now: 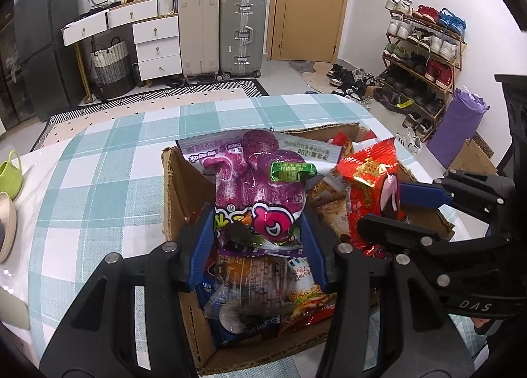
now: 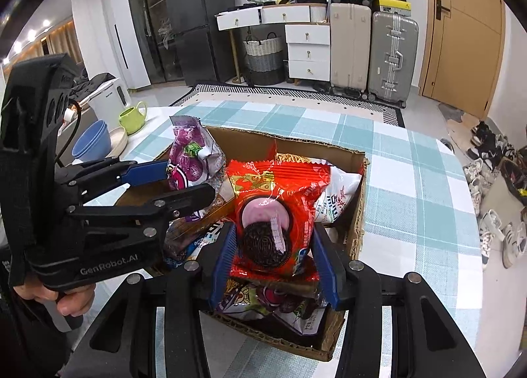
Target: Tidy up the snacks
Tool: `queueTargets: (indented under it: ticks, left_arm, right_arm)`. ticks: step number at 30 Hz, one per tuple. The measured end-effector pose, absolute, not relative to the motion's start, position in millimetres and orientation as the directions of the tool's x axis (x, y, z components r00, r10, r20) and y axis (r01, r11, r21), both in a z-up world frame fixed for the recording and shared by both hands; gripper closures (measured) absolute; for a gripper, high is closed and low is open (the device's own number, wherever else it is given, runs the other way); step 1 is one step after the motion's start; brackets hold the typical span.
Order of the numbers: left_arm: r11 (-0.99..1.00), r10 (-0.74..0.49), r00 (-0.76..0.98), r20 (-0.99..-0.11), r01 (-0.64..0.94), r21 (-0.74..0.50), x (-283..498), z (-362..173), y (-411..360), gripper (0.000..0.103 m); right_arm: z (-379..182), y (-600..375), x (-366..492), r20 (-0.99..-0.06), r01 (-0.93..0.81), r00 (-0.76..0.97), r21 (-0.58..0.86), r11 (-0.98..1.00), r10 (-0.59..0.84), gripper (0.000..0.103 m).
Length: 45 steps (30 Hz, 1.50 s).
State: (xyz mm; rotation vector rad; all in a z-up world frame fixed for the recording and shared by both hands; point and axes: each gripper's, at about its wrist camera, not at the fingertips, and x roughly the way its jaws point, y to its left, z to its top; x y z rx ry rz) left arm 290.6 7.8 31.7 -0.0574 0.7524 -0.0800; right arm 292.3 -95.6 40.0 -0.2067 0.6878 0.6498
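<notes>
1. Left gripper clamps the purple foil candy bag above the open brown cardboard box.
2. Right gripper clamps the red cookie packet; lower packets are partly hidden.
3. The box rests on the checked tabletop.

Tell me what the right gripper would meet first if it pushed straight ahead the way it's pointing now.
The right gripper is already shut on the red cookie packet, so that goes first. Just beyond it lies a white snack bag, then probably the cardboard box's far wall; depth is uncertain.
</notes>
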Motion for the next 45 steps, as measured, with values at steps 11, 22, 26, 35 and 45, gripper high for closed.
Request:
queueTargets:
  ticks: [11, 22, 26, 35, 45]
  left_arm:
    - [0.998, -0.058, 0.734, -0.676, 0.048, -0.034, 278, 35, 10, 0.041]
    - [0.997, -0.071, 0.781, -0.620, 0.062, -0.036, 240, 53, 8, 0.002]
    - [0.997, -0.071, 0.812, -0.579, 0.044, -0.060, 218, 59, 16, 0.001]
    - [0.997, -0.043, 0.858, -0.512, 0.008, -0.070, 168, 51, 24, 0.001]
    - [0.995, -0.040, 0.884, -0.467, -0.007, -0.098, 139, 31, 23, 0.001]
  right_arm:
    - [49, -101, 276, -0.590, -0.632, 0.627, -0.003, 0.775, 0.509, 0.047]
    - [60, -141, 242, -0.454, -0.601, 0.697, 0.053, 0.798, 0.555, 0.001]
    - [62, -158, 223, -0.355, -0.594, 0.737, 0.069, 0.802, 0.576, 0.001]
    - [48, -174, 191, -0.277, -0.616, 0.743, 0.074, 0.784, 0.609, 0.001]
    - [20, -182, 172, -0.251, -0.618, 0.747, 0.076, 0.782, 0.615, 0.001]
